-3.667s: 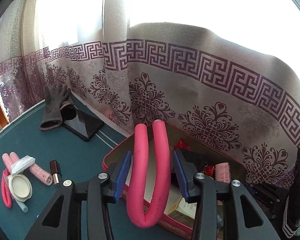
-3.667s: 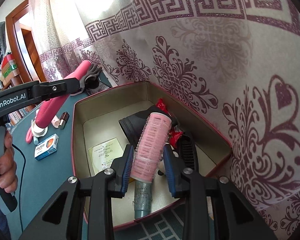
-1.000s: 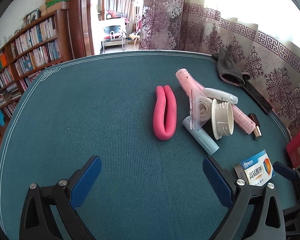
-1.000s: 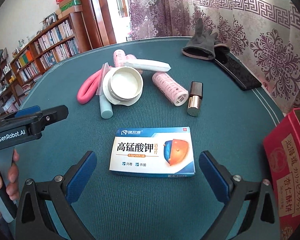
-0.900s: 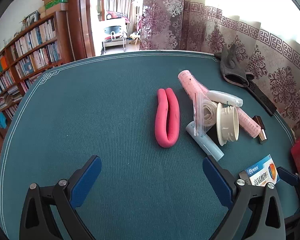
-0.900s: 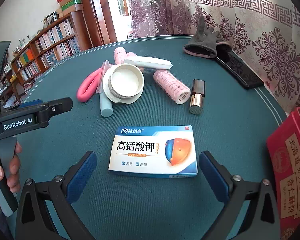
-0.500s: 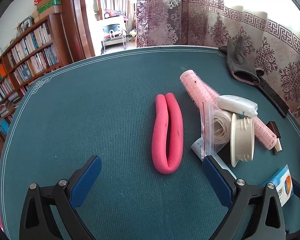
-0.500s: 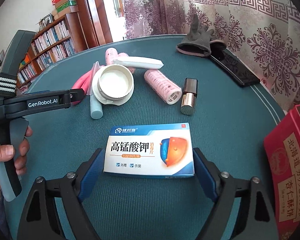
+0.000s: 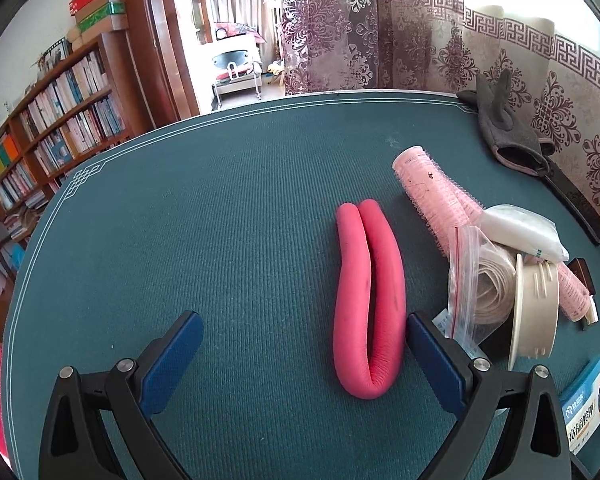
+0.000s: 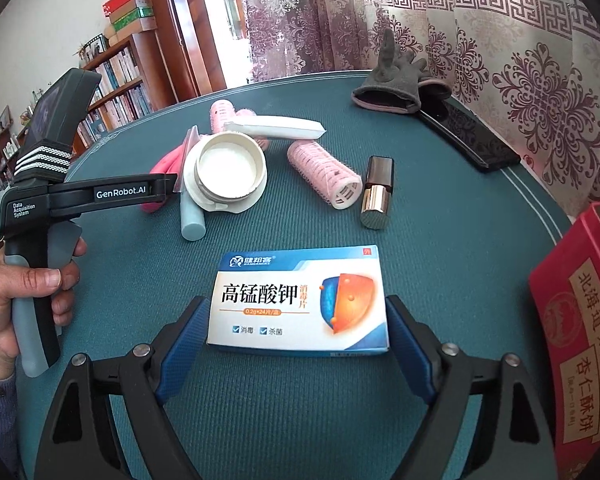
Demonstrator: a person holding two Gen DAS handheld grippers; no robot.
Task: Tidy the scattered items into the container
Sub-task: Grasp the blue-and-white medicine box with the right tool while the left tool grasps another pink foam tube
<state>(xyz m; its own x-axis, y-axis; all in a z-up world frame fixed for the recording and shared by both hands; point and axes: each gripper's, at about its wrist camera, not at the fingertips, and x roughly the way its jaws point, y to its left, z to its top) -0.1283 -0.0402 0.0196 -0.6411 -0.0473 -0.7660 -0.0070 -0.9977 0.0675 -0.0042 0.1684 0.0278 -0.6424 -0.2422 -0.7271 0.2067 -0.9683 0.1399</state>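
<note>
My left gripper [image 9: 300, 350] is open, low over the teal table, with a folded pink foam curler [image 9: 368, 296] lying just inside its right finger. My right gripper [image 10: 296, 340] is open with its pads on either side of a blue and white medicine box [image 10: 300, 300]; both pads stand close to the box ends, contact unclear. The box's corner shows in the left wrist view [image 9: 584, 408]. The red tin container [image 10: 580, 312] stands at the right edge. Pink hair rollers [image 10: 324, 172], a white jar lid [image 10: 228, 168] and a lipstick [image 10: 378, 190] lie beyond.
A grey glove [image 10: 392, 80] and a black phone [image 10: 468, 136] lie at the far right by the curtain. A plastic bag of cord [image 9: 480, 280], a white packet [image 10: 276, 126] and a pale blue tube [image 10: 190, 216] sit in the pile. Bookshelves stand behind the table.
Both grippers left the tin empty and swung to the table. In the last second the left closed in on the pink curler and the right narrowed around the medicine box.
</note>
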